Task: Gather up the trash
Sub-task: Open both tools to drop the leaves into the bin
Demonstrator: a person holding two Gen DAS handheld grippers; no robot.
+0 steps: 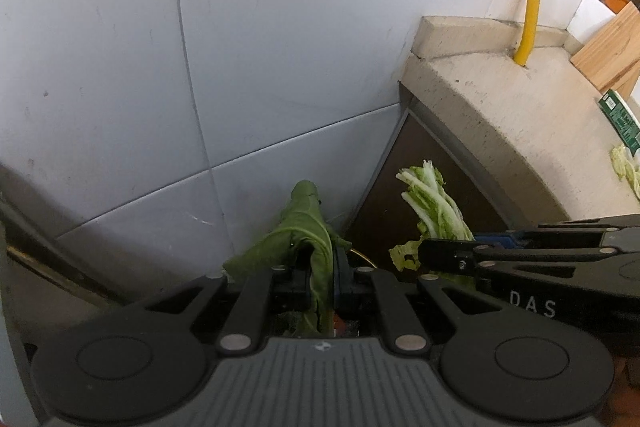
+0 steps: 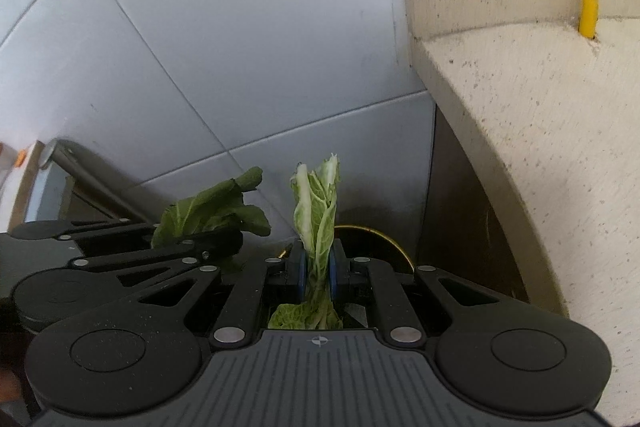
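Nearest you, your left gripper (image 1: 320, 279) is pressed together on a dark green leaf (image 1: 300, 227), which stands up out of the jaws toward twelve o'clock. Your right gripper (image 2: 316, 273) pinches a pale cabbage leaf (image 2: 318, 211) between its blue pads (image 2: 333, 273); in the left wrist view that gripper comes in from three o'clock.

You look to be at the carry-and-drop step: both scraps are lifted and held beside the stone counter (image 1: 500, 115), over the gap between it and the tiled wall (image 1: 200, 47). Next, you likely need to bring both over the bin and spread the jaws.

Just past the right pads, at one o'clock, a yellow-rimmed curve (image 2: 384, 239) shows; it may be the bin's edge, but most of it is hidden behind the gripper. Farther off, more pale cabbage scraps (image 1: 626, 167) lie on the counter at three o'clock, cut off by the frame.
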